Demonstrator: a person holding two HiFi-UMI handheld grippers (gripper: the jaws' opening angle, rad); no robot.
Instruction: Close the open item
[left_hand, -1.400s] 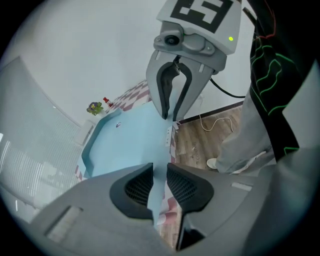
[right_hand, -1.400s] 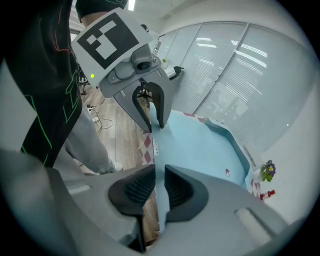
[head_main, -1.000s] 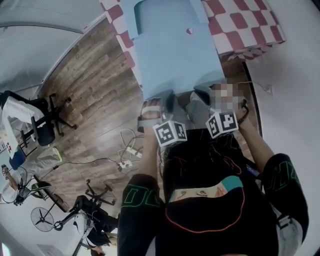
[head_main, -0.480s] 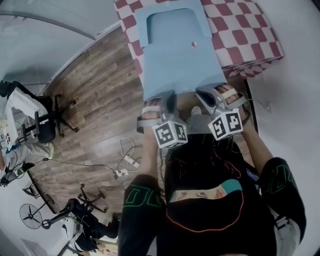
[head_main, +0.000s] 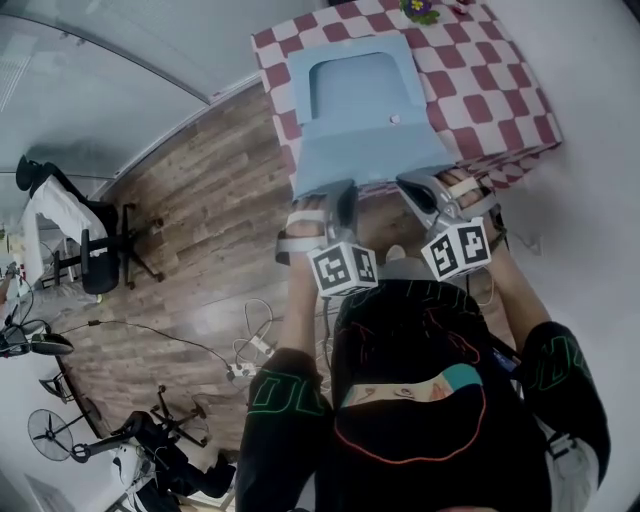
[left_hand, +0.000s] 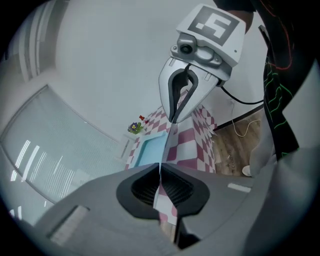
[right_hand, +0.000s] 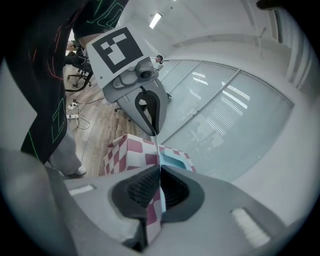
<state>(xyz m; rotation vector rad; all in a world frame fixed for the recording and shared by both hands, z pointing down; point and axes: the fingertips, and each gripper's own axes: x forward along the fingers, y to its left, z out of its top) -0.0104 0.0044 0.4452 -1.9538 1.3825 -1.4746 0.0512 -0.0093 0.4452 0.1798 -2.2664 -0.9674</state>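
**Both tongs clamped on the lid flap**

Stuff around: a little flower pot sits at the far edge of the checkered counter. An office chair and some cables are off to the side on the wood floor.

The light blue box sits open on the counter, and its lid flap reaches out past the near edge toward the person. The left tongs have just been squeezing tighter on the flap's near edge. The right tongs are pinched on the same edge just beside them.

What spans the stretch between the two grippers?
The near edge of the blue flap, in the head view. Both the left gripper, whose jaws have just been closing, and the right gripper pinch it.
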